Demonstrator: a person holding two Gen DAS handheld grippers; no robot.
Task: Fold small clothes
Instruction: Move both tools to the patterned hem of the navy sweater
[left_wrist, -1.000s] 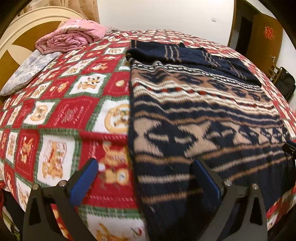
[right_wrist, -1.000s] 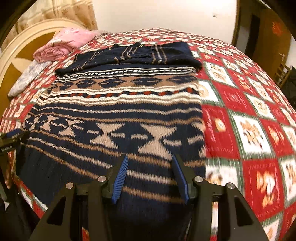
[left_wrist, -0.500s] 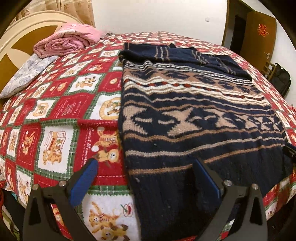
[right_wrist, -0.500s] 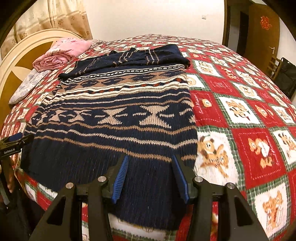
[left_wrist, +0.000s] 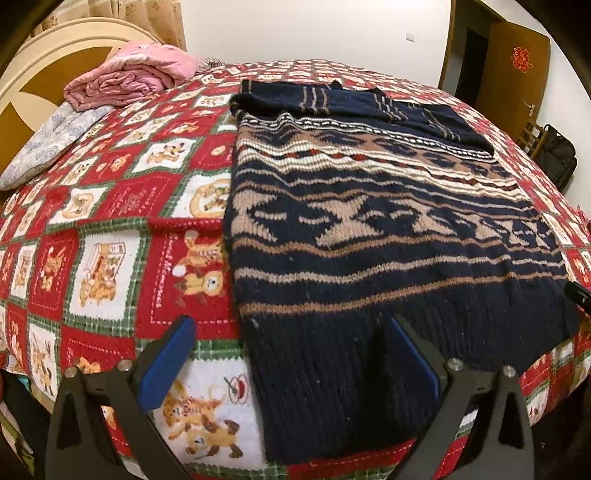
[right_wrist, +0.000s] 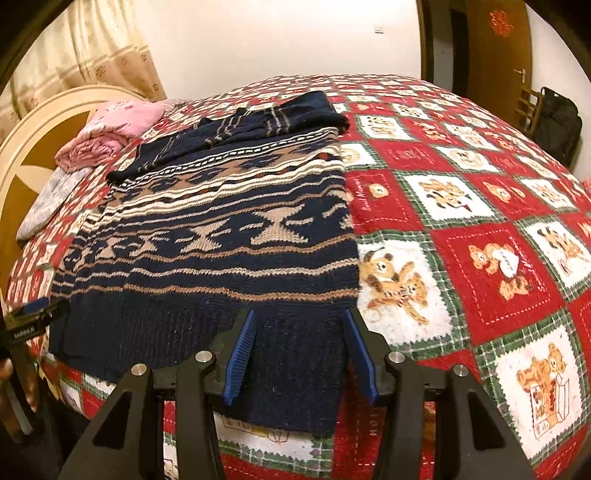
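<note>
Flat lies the ribbed knit sweater (left_wrist: 369, 258) (navy, tan bands); both tongs (left_wrist: 291, 362) (right_wrist: 301, 354) spread, empty.

One patterned sweater (left_wrist: 369, 236) lies on one bed (left_wrist: 110, 206). At the far left lie one folded pink blanket (left_wrist: 129, 74) and one grey pillow (left_wrist: 51, 144). Two hand-held grippers: left (left_wrist: 291, 354), right (right_wrist: 299, 350).

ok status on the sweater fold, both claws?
Left claw open, empty, over sweater's near left corner. Right claw open, empty, over near right corner. Knit sweater flat on quilt, sleeves folded across top. Nothing in the way.
</note>
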